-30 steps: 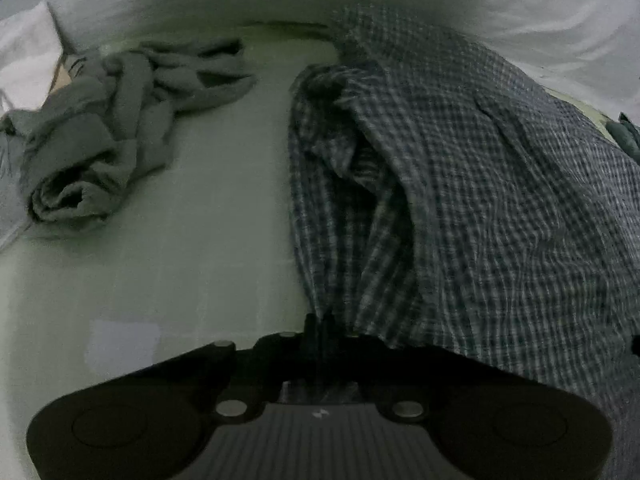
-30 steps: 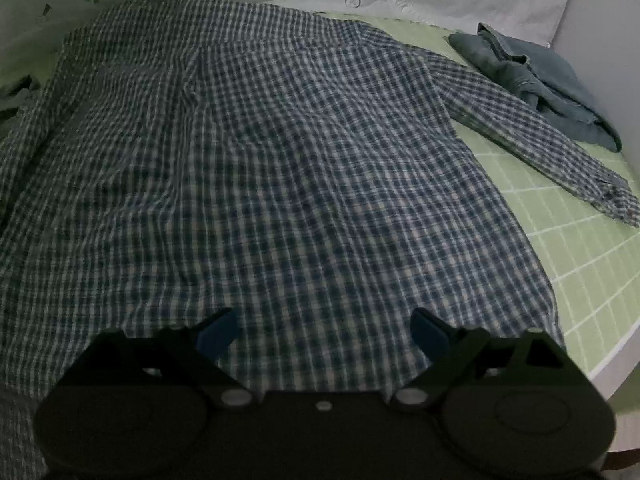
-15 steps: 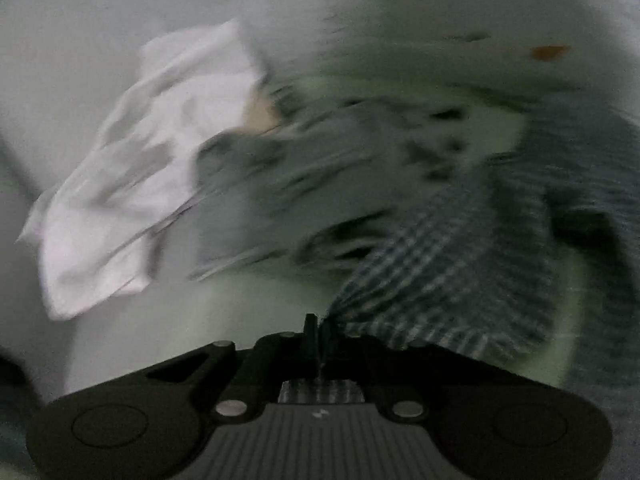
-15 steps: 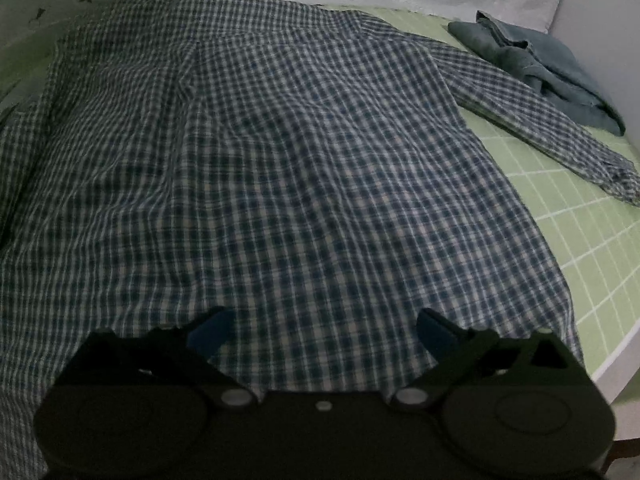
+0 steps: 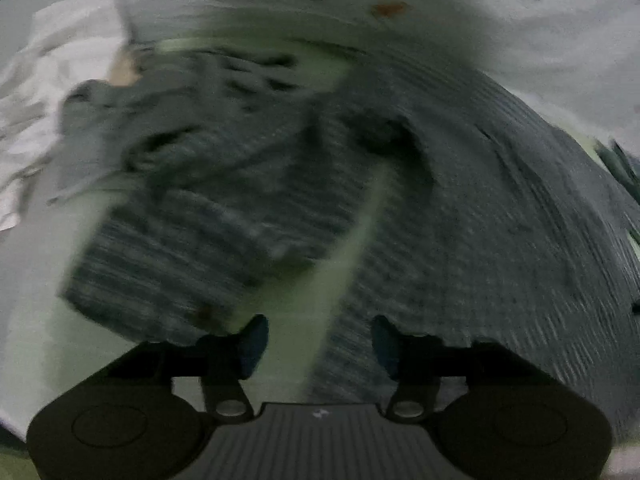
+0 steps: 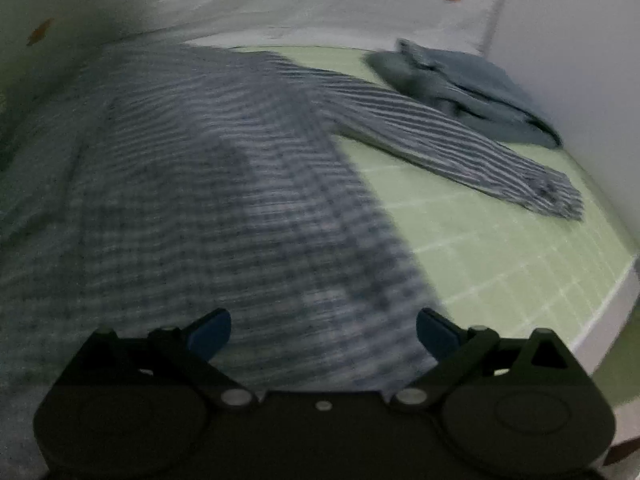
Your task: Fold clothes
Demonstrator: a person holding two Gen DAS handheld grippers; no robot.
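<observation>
Both tools gape wide, gripping nothing: left tool [image 5: 318, 340] and right tool [image 6: 323, 330] hover over the blue-and-white checked cotton shirt [image 6: 208, 208] spread on the pale green gridded bed sheet [image 6: 500, 256]. Left of the shirt lie a white crumpled cloth [image 5: 48, 92] and grey bunched garment [image 5: 168, 120]; right of it, a grey-blue rumpled garment [image 6: 468, 88].

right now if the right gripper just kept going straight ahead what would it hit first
Most likely the plaid shirt: the open right gripper points straight over the shirt's body, which fills the space between and beyond its fingers. The picture is motion-blurred, so the gap above the cloth is unclear.
</observation>
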